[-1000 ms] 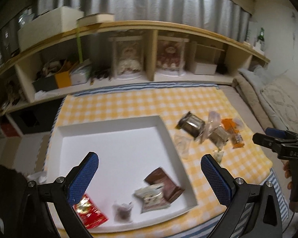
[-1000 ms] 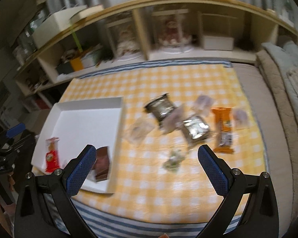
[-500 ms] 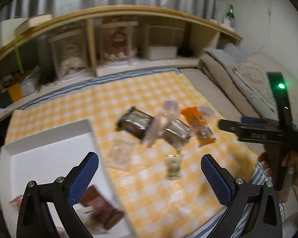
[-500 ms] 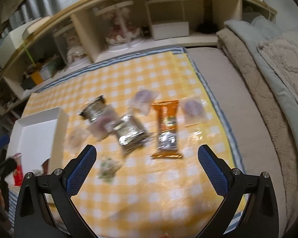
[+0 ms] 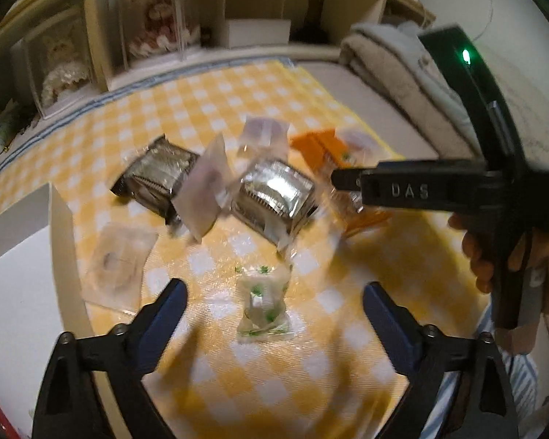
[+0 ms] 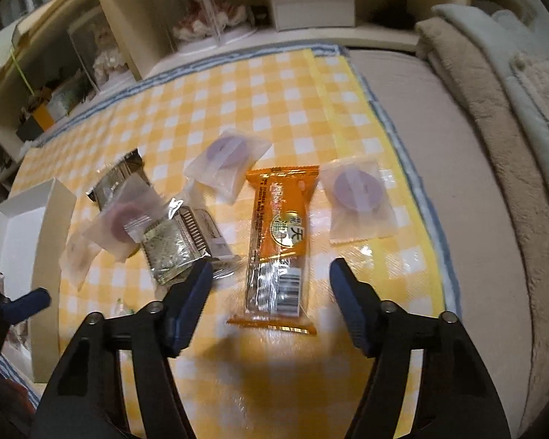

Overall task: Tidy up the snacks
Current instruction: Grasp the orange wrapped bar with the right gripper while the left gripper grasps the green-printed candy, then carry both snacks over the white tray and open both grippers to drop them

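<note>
Several snack packets lie on a yellow checked cloth (image 6: 282, 87). In the left wrist view a small clear packet with green print (image 5: 264, 301) lies between the tips of my left gripper (image 5: 274, 301), whose jaws are closing without touching it. In the right wrist view an orange bar packet (image 6: 280, 241) lies lengthwise between the tips of my right gripper (image 6: 271, 285); its jaws are closing too, pads still apart from the wrapper. Beside it lie a silver packet (image 6: 181, 245), a dark packet (image 5: 153, 179) and clear pouches with purple discs (image 6: 358, 201).
A white tray (image 6: 51, 226) stands at the left edge of the cloth. Shelves with boxed dolls (image 5: 157, 25) run along the back. Folded blankets (image 6: 501, 117) lie at the right. A hand holding the right gripper's handle (image 5: 494, 197) crosses the left wrist view.
Both grippers have come down and rightward from over the tray to the packets. Both pairs of jaws now stand narrower than before.
</note>
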